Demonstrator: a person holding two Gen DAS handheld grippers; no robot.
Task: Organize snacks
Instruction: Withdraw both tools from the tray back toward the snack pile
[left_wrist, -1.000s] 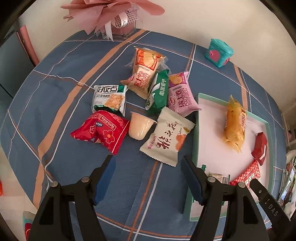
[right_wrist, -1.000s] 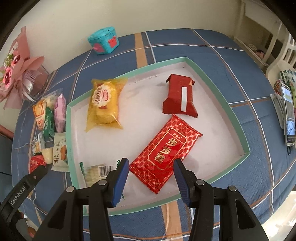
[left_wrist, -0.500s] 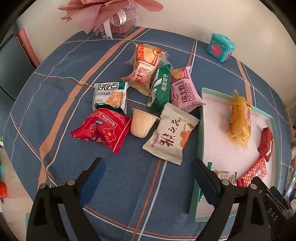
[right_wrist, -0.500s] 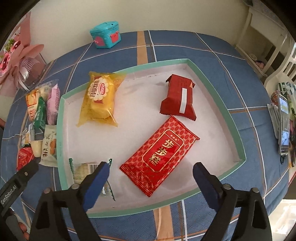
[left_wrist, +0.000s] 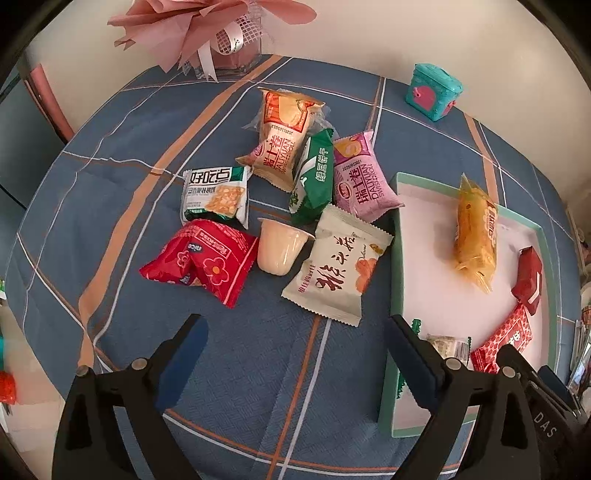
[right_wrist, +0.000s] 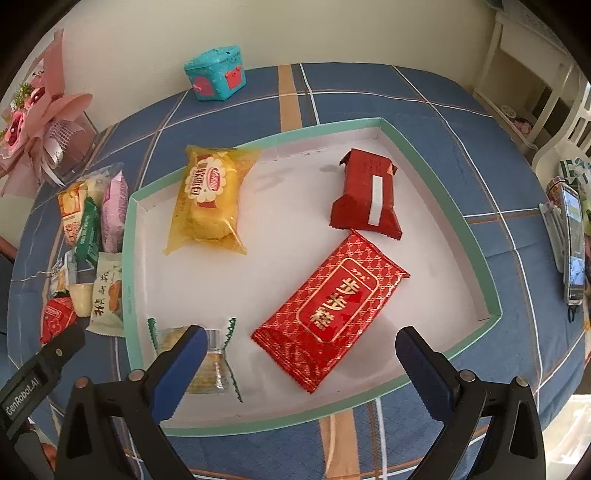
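Blue-padded left tongs and right tongs gape empty; four packets in my tray; next, cream packet beside it.

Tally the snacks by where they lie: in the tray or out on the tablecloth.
In the tray: 4
On the tablecloth: 7
Total: 11

A pink paper bouquet stands at the back of the blue checked tablecloth. A small teal box sits near the wall. A phone lies at the cloth's right edge.
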